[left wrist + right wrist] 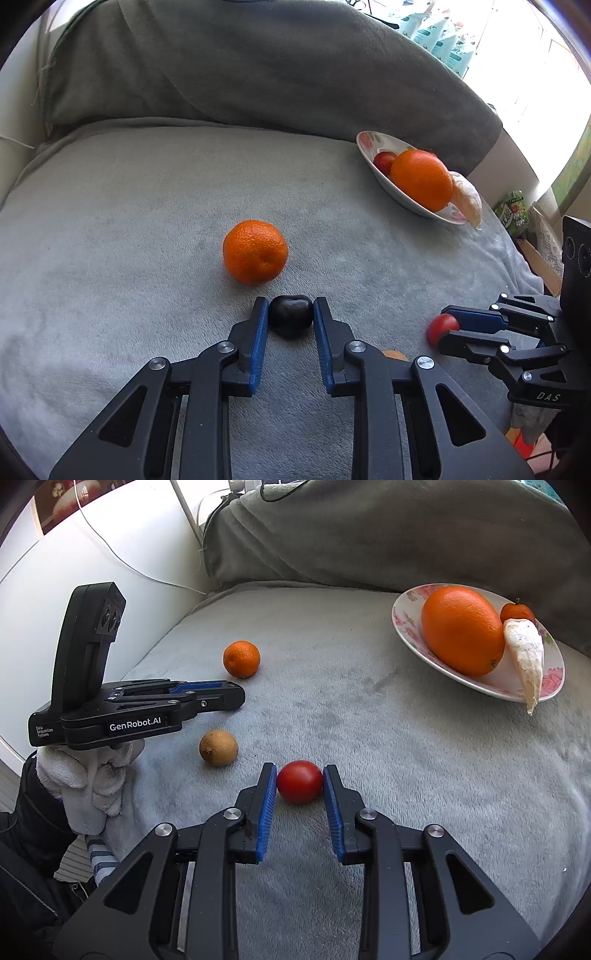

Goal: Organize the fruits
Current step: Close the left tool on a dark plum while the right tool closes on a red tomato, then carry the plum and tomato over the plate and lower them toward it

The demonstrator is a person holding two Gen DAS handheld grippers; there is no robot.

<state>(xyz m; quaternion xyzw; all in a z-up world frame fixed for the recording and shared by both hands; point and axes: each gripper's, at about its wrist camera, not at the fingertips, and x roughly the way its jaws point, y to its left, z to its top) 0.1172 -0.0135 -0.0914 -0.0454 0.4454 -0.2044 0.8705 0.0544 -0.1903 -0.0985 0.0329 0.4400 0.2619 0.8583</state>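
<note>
My left gripper (290, 308) is shut on a small dark plum (290, 315) that rests on the grey blanket. A mandarin (255, 252) lies just beyond it, also seen in the right wrist view (242, 659). My right gripper (300, 779) is shut on a red tomato (300, 781) on the blanket; it shows in the left wrist view (441, 326) too. A brown kiwi (218, 752) lies left of the tomato. A floral plate (406, 620) at the far right holds a large orange (461, 629), a small red fruit (517, 611) and a pale peeled piece (526, 653).
A grey blanket (406, 760) covers the cushion. A grey pillow (258, 62) stands at the back. A white wall and cables (110, 550) are at the left. The cushion's right edge drops off near bags (513, 212).
</note>
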